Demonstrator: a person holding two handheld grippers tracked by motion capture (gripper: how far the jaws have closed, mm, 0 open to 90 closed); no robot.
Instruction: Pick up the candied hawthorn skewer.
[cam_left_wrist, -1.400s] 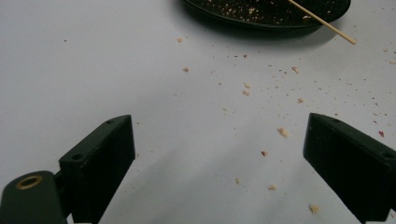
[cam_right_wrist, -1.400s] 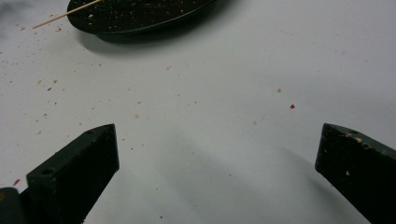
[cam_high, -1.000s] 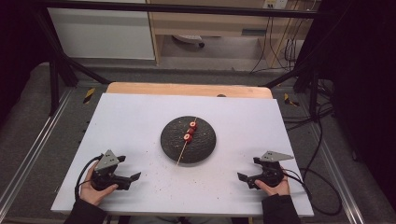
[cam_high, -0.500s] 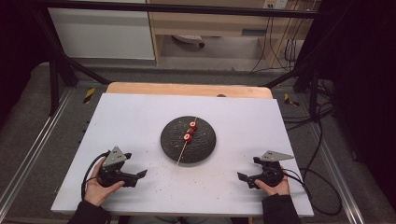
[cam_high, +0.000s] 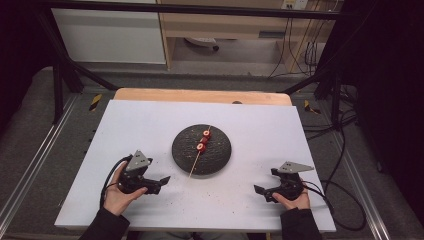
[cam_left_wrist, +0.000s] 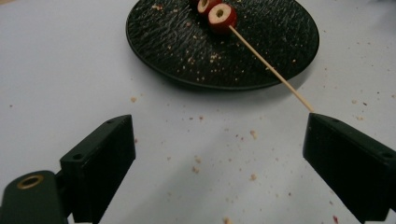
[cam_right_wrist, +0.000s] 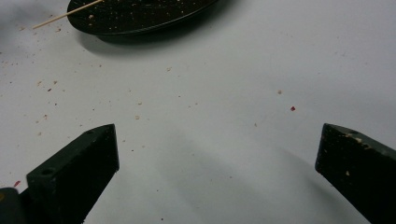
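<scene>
A: What are the fingers doing?

B: The left gripper (cam_high: 162, 181) has its two black jaws spread wide, with bare table between them. In the left gripper view, the near tip of the thin wooden skewer (cam_left_wrist: 271, 69) ends just at the inner top corner of the jaw at the right of that view; I cannot tell whether they touch. The right gripper (cam_high: 260, 190) also has its jaws spread wide and grips nothing.

A: Where do they sit relative to the plate?

B: The round black textured plate (cam_high: 190, 152) lies at the middle of the white table (cam_high: 280, 130). The left gripper is near the plate's near-left edge, pointing toward it. The right gripper is further off, to the near right of the plate, held by the person's right hand (cam_high: 295, 200).

A: And the skewer?

B: It lies across the plate, its bare end sticking out past the plate's near rim toward the left gripper. Red sliced fruit pieces with pale centres (cam_high: 204, 140) are threaded on the far half, over the plate's middle. Small crumbs (cam_left_wrist: 224, 154) dot the table on the near side of the plate.
</scene>
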